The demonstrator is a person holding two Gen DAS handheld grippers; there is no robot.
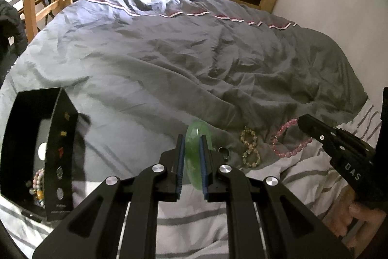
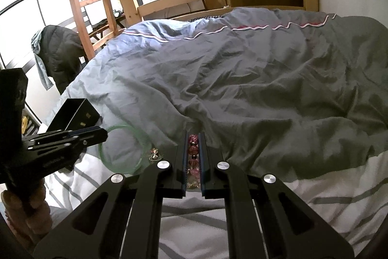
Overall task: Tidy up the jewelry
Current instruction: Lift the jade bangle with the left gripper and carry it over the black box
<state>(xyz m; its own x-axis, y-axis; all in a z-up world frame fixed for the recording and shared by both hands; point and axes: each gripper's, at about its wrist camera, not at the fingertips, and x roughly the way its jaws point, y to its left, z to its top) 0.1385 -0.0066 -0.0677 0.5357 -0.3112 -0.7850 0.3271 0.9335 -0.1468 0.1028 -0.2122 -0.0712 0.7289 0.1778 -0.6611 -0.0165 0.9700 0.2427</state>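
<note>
already two pieces are off the bed: the green bangle [image 1: 194, 152] sits pinched between the pads of the left tool [image 1: 192, 159], standing on edge with its ring plane running straight ahead along the fingers, the far arc poking out past the tips. the pink bead bracelet [image 2: 193, 157] is clamped in the right tool [image 2: 193, 162], its beads lined up lengthways in the narrow slot between the pads, so its long axis follows the fingers too; seen from the left wrist view, the rest of its loop hangs off the tip.

ahead and to the right of the left tool, on the grey duvet [image 1: 169, 69], an amber bead bracelet [image 1: 249, 149] lies twisted into a figure eight, long axis running away from the tool, and a small dark ring [image 1: 223, 151] rests just beside the bangle.

off to the left of the left tool stands the open black jewelry box [image 1: 60, 152], with several beaded pieces already lying in its near corner.

so i judge the job partly done: some pieces boxed, two in hand waiting to go in, and the amber bracelet and the ring left on the bed.
</note>
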